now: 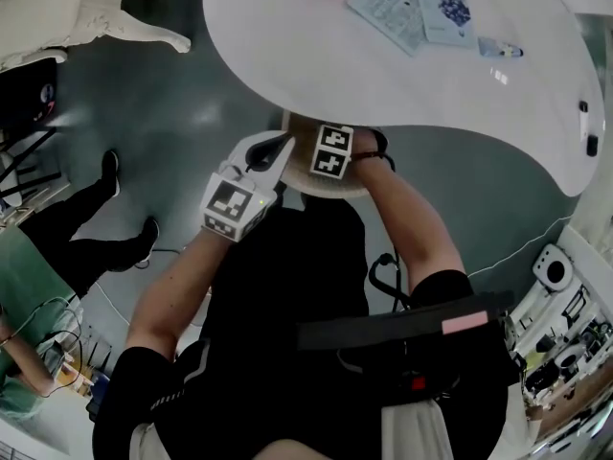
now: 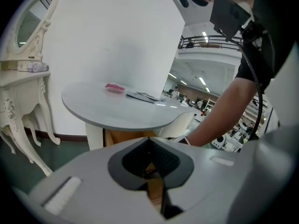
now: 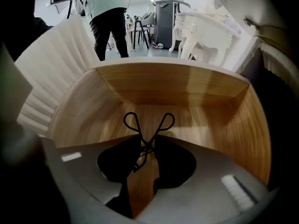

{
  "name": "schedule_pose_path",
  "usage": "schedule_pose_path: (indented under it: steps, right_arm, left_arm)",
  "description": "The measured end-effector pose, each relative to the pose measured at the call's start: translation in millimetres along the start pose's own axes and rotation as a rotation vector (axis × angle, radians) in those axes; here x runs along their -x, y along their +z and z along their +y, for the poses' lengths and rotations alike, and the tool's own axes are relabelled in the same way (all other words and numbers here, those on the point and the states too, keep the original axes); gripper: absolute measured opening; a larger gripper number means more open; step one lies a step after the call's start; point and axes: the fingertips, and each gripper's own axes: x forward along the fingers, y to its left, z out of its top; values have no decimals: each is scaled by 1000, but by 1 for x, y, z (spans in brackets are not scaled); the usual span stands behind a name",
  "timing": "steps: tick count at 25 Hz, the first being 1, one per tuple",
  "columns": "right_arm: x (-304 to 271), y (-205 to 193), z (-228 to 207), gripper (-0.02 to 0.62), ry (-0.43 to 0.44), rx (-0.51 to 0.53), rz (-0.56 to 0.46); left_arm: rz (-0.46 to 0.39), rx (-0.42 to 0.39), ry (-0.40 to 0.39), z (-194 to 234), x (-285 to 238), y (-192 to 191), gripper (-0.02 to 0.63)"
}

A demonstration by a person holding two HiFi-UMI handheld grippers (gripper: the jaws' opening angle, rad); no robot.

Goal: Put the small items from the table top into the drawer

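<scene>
An open wooden drawer (image 3: 187, 92) sticks out from under the white round table (image 1: 316, 65). My right gripper (image 3: 147, 144) points steeply down into it, shut on a black scissor-like tool (image 3: 148, 127) whose two loops stick out past the fingertips, above the drawer floor. In the head view only its marker cube (image 1: 332, 151) shows over the drawer (image 1: 350, 188). My left gripper (image 1: 281, 149) hovers beside it at the drawer's left edge, shut and holding nothing (image 2: 149, 142). On the table top lie two packets (image 1: 388, 3), a pink item (image 2: 114, 87) and a small pen-like item (image 1: 500, 48).
Two small black things (image 1: 585, 115) lie near the table's right edge. A person in black trousers (image 1: 86, 228) stands to the left. A white ornate dressing table (image 2: 23, 78) stands further left. The fluted white table base (image 3: 51, 64) flanks the drawer. Equipment (image 1: 560, 333) crowds the right.
</scene>
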Motion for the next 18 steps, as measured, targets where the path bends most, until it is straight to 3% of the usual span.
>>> schedule_pose_path:
  steps: [18]
  right_arm:
    - [-17,-2,1,129,26,-62,8]
  left_arm:
    - [-7,14,16,3,4,0,2]
